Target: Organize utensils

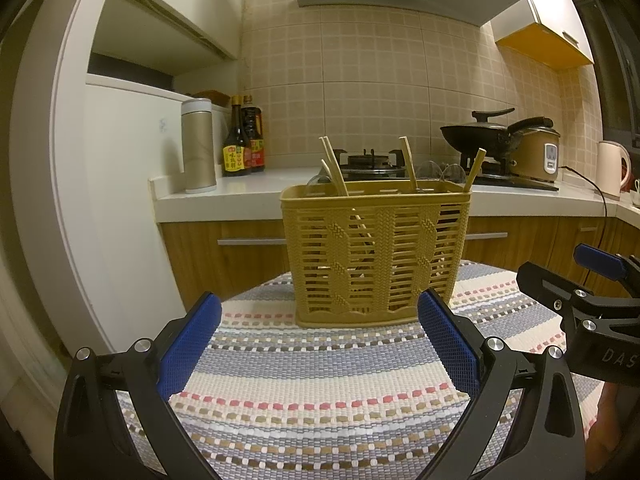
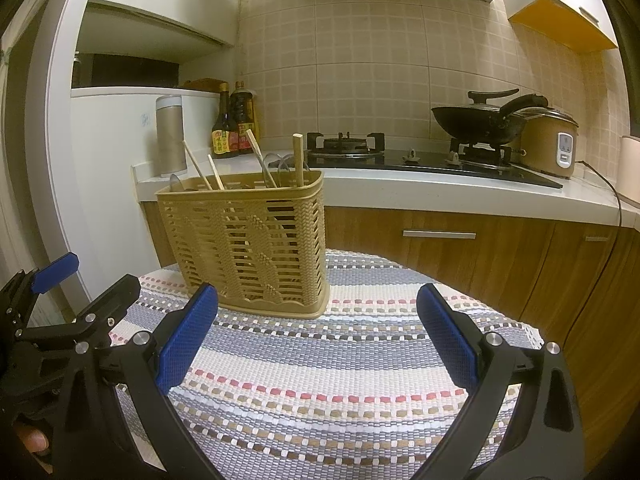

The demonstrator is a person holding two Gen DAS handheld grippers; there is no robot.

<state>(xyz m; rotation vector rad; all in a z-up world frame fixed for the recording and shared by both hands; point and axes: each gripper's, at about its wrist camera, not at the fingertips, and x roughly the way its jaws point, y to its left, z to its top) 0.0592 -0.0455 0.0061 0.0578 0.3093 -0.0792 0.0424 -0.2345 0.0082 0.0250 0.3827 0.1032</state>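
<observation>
- One tan slatted basket (image 1: 376, 254) stands upright on the striped mat (image 1: 320, 392) covering the tabletop, toward its far edge.
- Four wooden chopsticks (image 1: 408, 160) stick up out of the basket, with at least three clear spoons (image 1: 454, 174) among them.
- Left gripper (image 1: 320, 340): jaws spread wide, holding nothing, just short of the basket.
- Right gripper (image 2: 318, 340): jaws spread wide, holding nothing, with the basket ahead to its left.
- Bare mat lies between both grippers and the basket.
- Two sauce bottles (image 1: 242, 140) stand on the kitchen counter (image 1: 240, 192) behind.

Beige tiled wall (image 1: 360, 60) backs a white countertop (image 2: 440, 192) over wooden cabinets (image 2: 500, 256), under warm light.
</observation>
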